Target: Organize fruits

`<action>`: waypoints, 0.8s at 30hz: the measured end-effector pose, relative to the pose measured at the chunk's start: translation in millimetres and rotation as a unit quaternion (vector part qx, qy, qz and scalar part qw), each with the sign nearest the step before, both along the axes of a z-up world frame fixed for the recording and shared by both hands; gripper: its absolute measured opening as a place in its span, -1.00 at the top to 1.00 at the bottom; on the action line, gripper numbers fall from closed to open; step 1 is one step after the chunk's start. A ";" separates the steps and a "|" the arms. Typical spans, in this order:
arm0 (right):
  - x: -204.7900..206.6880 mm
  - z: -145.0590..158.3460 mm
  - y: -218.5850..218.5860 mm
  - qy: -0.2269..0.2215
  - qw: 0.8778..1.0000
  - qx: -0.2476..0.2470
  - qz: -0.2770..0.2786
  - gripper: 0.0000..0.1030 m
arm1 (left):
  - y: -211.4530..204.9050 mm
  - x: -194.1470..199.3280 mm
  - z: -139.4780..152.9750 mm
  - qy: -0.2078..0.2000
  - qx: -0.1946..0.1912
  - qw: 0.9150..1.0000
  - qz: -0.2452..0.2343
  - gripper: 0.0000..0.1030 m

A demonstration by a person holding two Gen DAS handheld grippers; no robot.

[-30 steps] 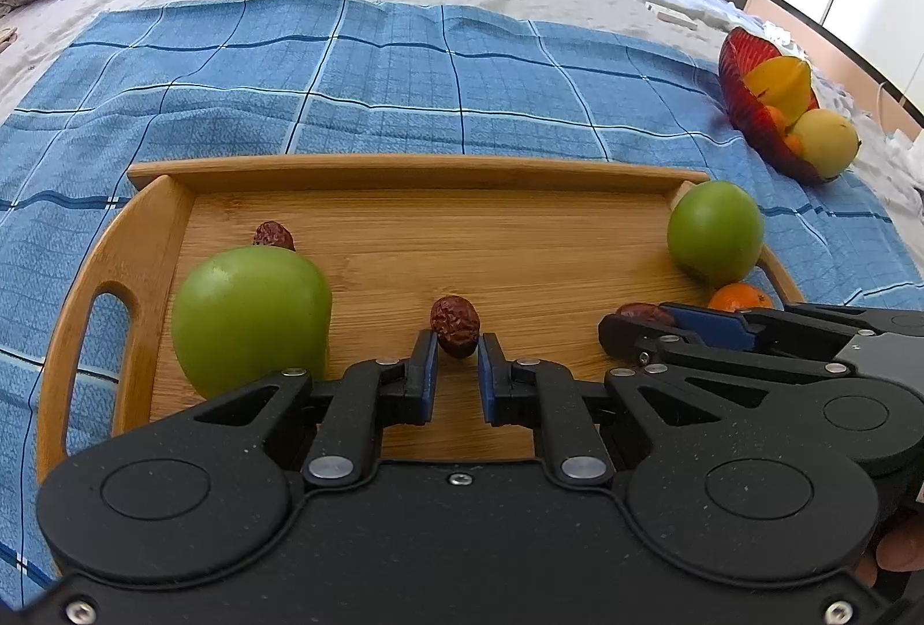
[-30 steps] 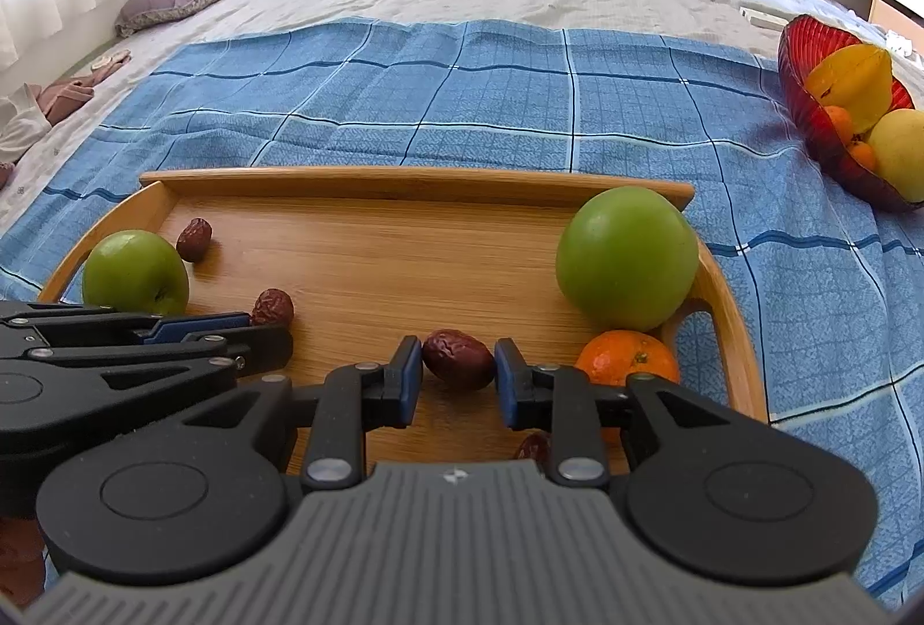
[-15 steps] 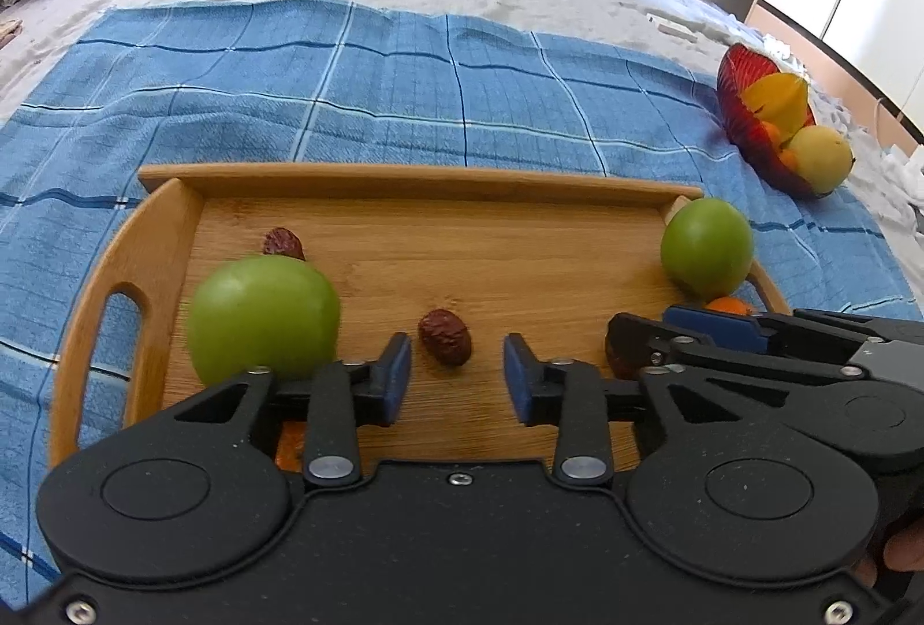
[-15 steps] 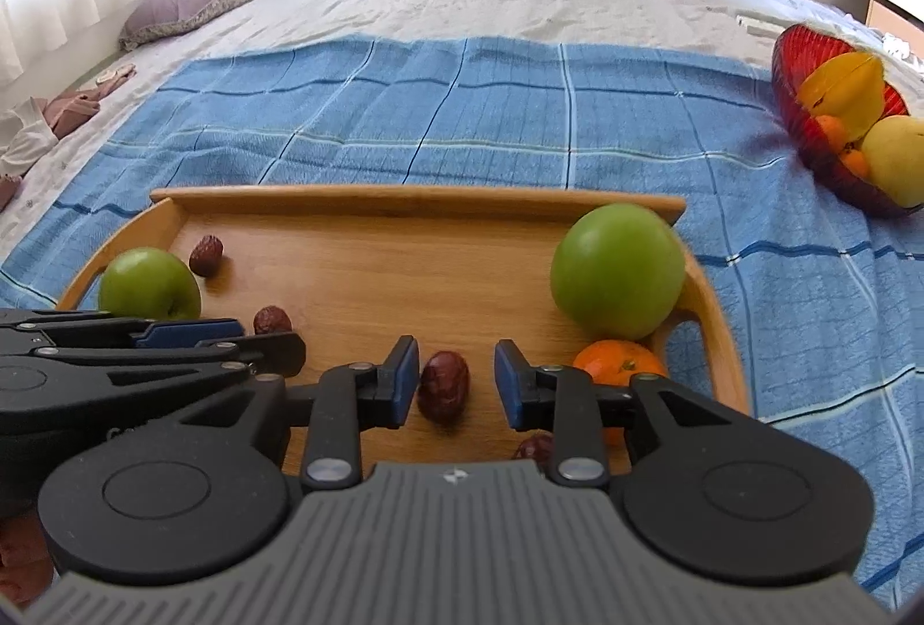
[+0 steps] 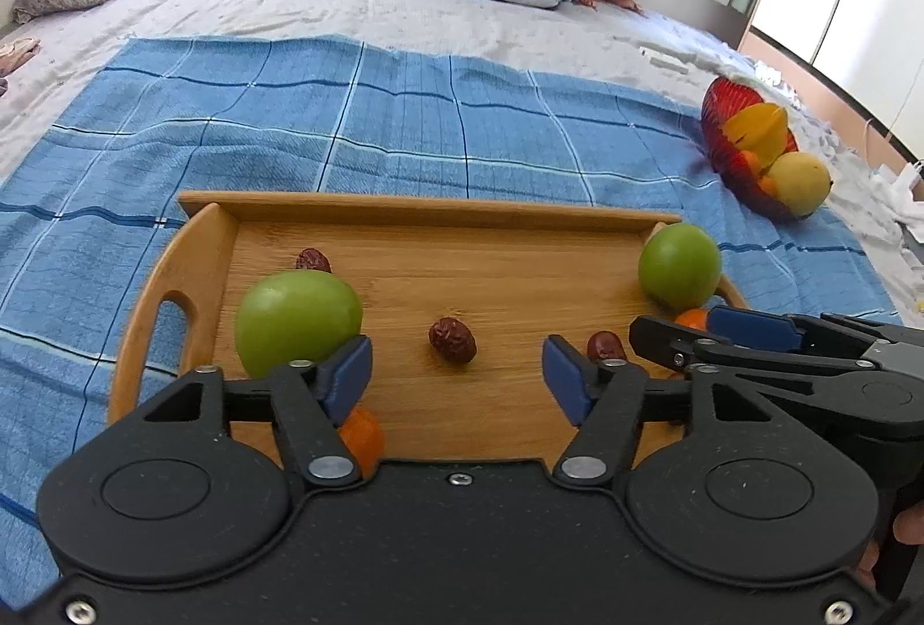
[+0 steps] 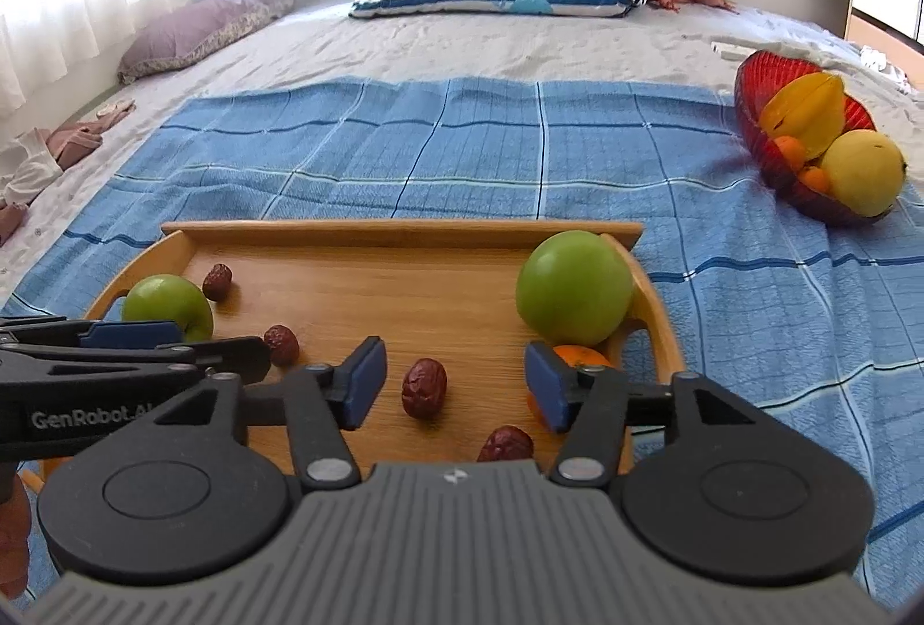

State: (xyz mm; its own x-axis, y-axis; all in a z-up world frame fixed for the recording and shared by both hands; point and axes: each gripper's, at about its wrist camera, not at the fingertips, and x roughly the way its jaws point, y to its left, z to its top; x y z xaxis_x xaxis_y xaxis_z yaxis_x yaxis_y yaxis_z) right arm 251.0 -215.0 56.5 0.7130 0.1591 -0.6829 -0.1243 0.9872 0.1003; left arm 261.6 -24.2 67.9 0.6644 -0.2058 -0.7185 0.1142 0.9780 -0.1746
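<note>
A wooden tray [image 5: 427,209] [image 6: 404,226] lies on a blue checked cloth. It holds two green apples [image 5: 297,322] [image 6: 572,287], several red dates and two small oranges [image 5: 361,440] [image 6: 572,359]. My left gripper [image 5: 457,376] hovers just above the tray with its jaws opening. One date [image 5: 452,339] lies loose on the wood between them, touching neither pad. Beside it on the right, my right gripper [image 6: 455,382] has its jaws opening too. Another date [image 6: 424,388] lies free between its pads.
A red bowl [image 5: 745,151] [image 6: 808,145] with a starfruit, a yellow fruit and small oranges sits on the cloth's right edge. Pillows and a pink blanket lie at the far end of the bed. The two grippers stand close side by side.
Both grippers let go of their dates, which now lie on the tray. Both sets of jaws have spread wide, and both grippers have lifted and drawn back a little.
</note>
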 end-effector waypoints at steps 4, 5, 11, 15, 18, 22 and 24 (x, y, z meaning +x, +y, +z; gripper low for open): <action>-11.4 5.0 -1.6 -0.017 1.000 -0.008 0.002 -0.52 | 3.5 -13.2 4.9 -0.010 0.004 1.000 0.004 -0.49; -13.8 6.2 -1.5 -0.021 1.000 -0.010 0.003 -0.55 | 4.0 -16.1 5.9 -0.013 0.008 1.000 0.004 -0.58; -29.2 12.8 -2.5 -0.045 0.999 -0.015 0.002 -0.70 | 11.7 -33.2 12.1 -0.026 0.007 1.000 0.005 -0.64; -38.8 16.1 0.4 -0.058 0.998 -0.019 0.005 -0.72 | 13.7 -44.2 15.6 -0.038 0.013 0.999 0.003 -0.66; -46.7 18.4 0.9 -0.068 0.997 -0.023 0.004 -0.76 | 14.4 -51.6 18.4 -0.047 0.020 0.999 0.002 -0.75; -56.8 19.9 -2.6 -0.075 0.997 -0.011 0.002 -0.82 | 16.1 -65.0 22.6 -0.065 0.023 0.998 -0.001 -0.90; -61.5 20.4 -4.7 -0.078 0.997 -0.002 0.001 -0.86 | 15.5 -71.4 24.4 -0.074 0.029 0.997 -0.005 -0.97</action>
State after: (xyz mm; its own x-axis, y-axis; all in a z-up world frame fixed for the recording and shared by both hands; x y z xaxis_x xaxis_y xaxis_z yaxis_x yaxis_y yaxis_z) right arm 189.4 -219.7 76.9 0.8105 0.1579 -0.5640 -0.1394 0.9873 0.0761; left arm 190.1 -8.7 92.3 0.7618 -0.1732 -0.6243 0.1436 0.9848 -0.0980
